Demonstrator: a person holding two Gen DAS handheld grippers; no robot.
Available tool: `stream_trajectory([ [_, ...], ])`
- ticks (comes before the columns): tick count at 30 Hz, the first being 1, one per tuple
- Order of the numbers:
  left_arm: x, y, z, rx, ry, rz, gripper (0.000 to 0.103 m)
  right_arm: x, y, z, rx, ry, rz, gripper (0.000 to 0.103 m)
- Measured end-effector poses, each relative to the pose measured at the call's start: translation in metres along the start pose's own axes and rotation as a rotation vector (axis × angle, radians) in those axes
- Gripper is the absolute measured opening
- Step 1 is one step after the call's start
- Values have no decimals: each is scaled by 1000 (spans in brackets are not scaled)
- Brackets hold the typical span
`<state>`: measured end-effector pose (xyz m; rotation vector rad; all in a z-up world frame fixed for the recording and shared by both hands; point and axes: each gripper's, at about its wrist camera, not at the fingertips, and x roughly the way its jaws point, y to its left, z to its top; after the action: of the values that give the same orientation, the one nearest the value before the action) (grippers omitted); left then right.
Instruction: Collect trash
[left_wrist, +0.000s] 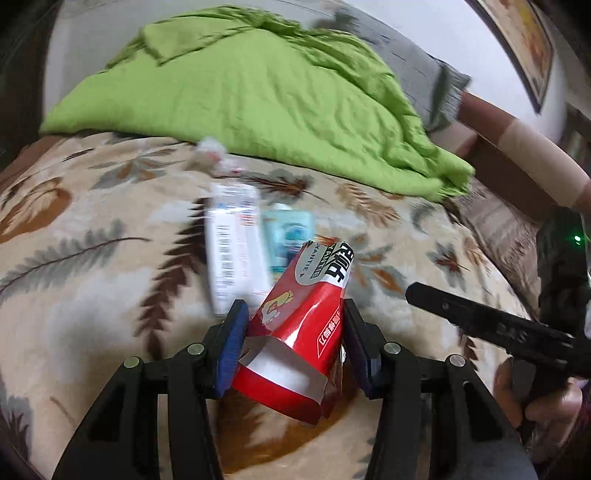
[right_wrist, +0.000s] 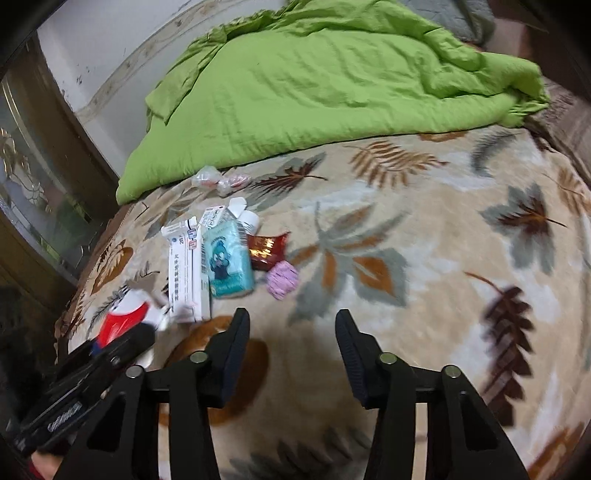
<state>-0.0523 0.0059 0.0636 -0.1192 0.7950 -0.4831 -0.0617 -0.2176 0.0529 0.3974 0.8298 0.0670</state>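
Left gripper (left_wrist: 293, 332) pinches the red carton (left_wrist: 299, 332) between its blue pads (left_wrist: 229, 350), open flap end toward the camera, lifted off the leaf-print blanket (left_wrist: 92, 277). Just ahead of its tips: white barcode box (left_wrist: 236, 251) and teal box (left_wrist: 291, 236) (both blurred). Right gripper (right_wrist: 291, 332) is spread, nothing between the fingers, over bare blanket. Ahead-left of it lie the same boxes, a red foil wrapper (right_wrist: 266, 249), and a crumpled purple wad (right_wrist: 282, 279). Farther out: clear plastic wrappers (right_wrist: 218, 181), then the green quilt (right_wrist: 332, 85).
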Motion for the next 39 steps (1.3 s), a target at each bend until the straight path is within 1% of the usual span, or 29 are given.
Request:
stream_trajectory([
  [3,-1,20,2,-32,-7,63,50,24,9,9,-7,15,-10,43],
  [5,-1,35,3,-62,-13,107,50,42,14,15,-16,25,-33,42],
  [8,0,47,5,-97,-13,121,50,63,14,21,-19,45,-55,40],
  [10,3,46,7,-90,-10,131,50,75,15,24,-29,57,-67,37],
  [12,5,44,8,-79,-9,132,50,85,13,25,-28,76,-65,30],
  [14,7,40,10,-69,-8,129,50,89,12,23,-40,81,-68,29],
  [18,9,34,10,-52,-10,130,50,79,13,22,-64,48,-82,27],
  [23,8,24,8,-38,-13,123,50,50,15,9,-70,-2,-65,27],
  [28,1,10,2,-22,-31,122,50,9,28,-7,-150,-104,-79,27],
  [32,-9,-4,-5,10,-58,144,50,-15,28,-20,-156,-147,-77,27],
  [35,-17,-12,-15,27,-56,151,50,-29,25,-31,-152,-155,-72,27],
  [39,-32,-25,-27,57,-69,170,50,-47,13,-40,-93,-170,-32,27],
])
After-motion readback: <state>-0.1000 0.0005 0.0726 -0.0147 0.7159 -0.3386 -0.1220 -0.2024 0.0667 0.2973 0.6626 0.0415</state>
